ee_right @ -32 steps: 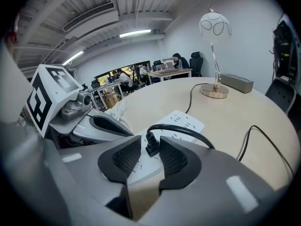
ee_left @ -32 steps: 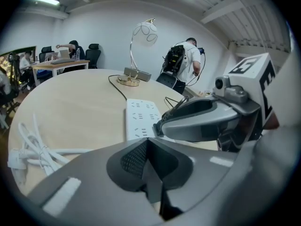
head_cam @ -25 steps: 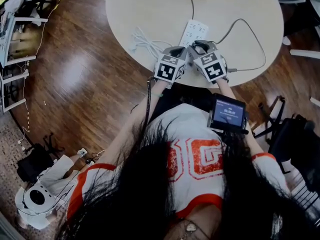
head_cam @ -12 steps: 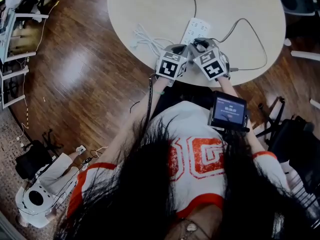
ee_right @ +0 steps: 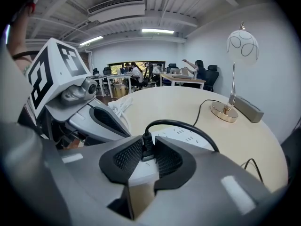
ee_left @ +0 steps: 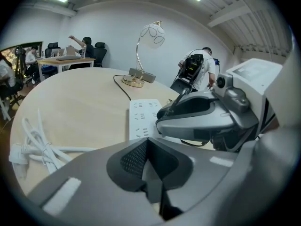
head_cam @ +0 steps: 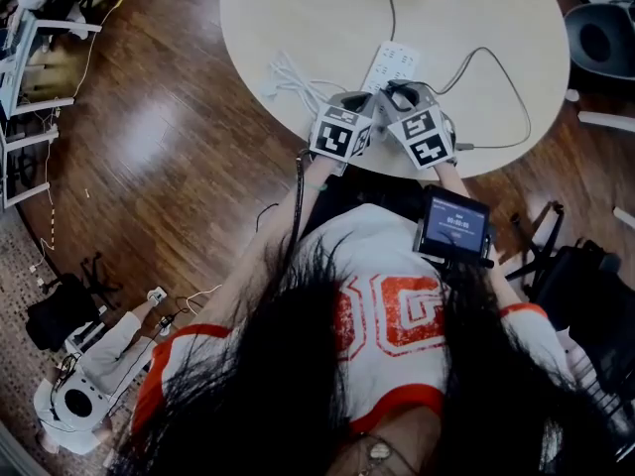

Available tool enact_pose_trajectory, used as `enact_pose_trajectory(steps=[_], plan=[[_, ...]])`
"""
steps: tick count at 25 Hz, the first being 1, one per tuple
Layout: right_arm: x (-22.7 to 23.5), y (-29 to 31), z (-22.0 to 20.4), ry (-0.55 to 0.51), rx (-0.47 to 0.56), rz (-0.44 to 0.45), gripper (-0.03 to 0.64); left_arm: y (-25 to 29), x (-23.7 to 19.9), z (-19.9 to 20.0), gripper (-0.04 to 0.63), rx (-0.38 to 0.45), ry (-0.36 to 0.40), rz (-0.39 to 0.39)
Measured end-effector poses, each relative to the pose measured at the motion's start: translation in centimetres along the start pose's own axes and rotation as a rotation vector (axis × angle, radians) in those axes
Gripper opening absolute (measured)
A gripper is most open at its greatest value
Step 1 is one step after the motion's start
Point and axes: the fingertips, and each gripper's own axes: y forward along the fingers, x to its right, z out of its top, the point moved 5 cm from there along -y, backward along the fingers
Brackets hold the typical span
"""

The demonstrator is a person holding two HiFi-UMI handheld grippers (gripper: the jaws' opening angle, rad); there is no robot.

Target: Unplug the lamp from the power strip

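Open-plan office. At far end: desks with seated people and black swivel chairs. Ceiling bare, with long tube lights and ventilation grille. Walls plain white. Near part: round pale meeting table on dark wooden floor, dark office chair near it.

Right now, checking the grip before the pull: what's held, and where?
The right gripper has just closed its jaws on the black plug, pinching its sides above the power strip. The left gripper, shut, holds nothing.
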Motion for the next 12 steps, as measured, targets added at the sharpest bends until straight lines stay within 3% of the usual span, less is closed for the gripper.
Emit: enact_pose_trajectory(steps=[4,10,12], plan=[[0.0,-0.1,0.2,0.02,0.011,0.004,0.081,-0.2,-0.1,0.2,0.0,-0.007,0.005,0.0],[0.8,-0.8,-1.1,0.219,0.077,0.035,0.086,0.0,0.5,-0.1,0.002,-0.002,0.021,-0.018],[0.8,-0.7,-1.2,0.203,0.069,0.032,0.086,0.0,0.4,-0.2,0.0,-0.004,0.008,-0.023]])
